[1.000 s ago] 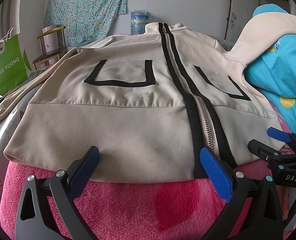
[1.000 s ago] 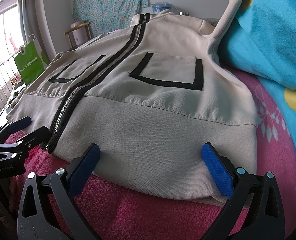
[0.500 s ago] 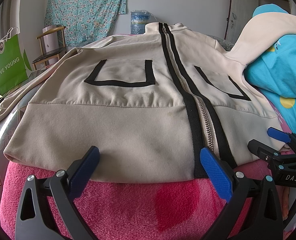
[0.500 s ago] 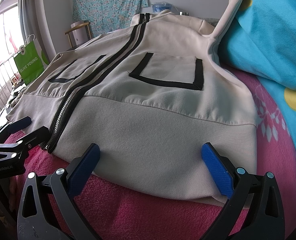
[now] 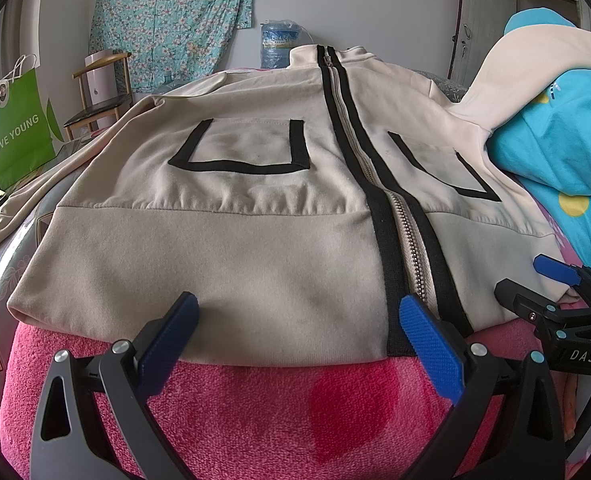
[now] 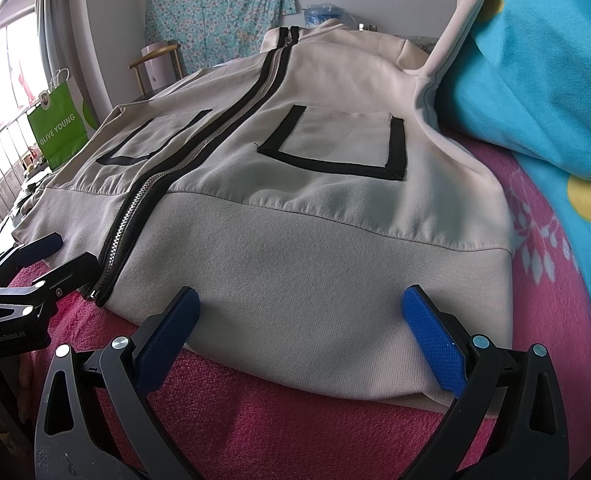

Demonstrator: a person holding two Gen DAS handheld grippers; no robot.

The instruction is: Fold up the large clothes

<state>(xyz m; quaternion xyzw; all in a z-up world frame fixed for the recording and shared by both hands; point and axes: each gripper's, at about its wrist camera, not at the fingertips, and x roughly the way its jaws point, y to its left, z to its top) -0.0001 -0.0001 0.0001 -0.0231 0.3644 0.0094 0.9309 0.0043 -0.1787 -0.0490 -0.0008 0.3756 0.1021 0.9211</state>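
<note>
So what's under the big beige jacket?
A fuzzy pink blanket shows below the beige jacket's hem and at its right side. What lies beneath the jacket's middle is covered, so that can't be seen.

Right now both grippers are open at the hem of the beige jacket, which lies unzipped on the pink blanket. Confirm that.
Wrong on one point: the jacket is zipped shut, as the left wrist view shows. Both the left gripper and right gripper are open at its hem, on the pink blanket.

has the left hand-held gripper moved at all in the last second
No. In the left wrist view the left hand-held gripper sits at the jacket hem exactly as before, and the zipper and green bag hold the same spots.
</note>
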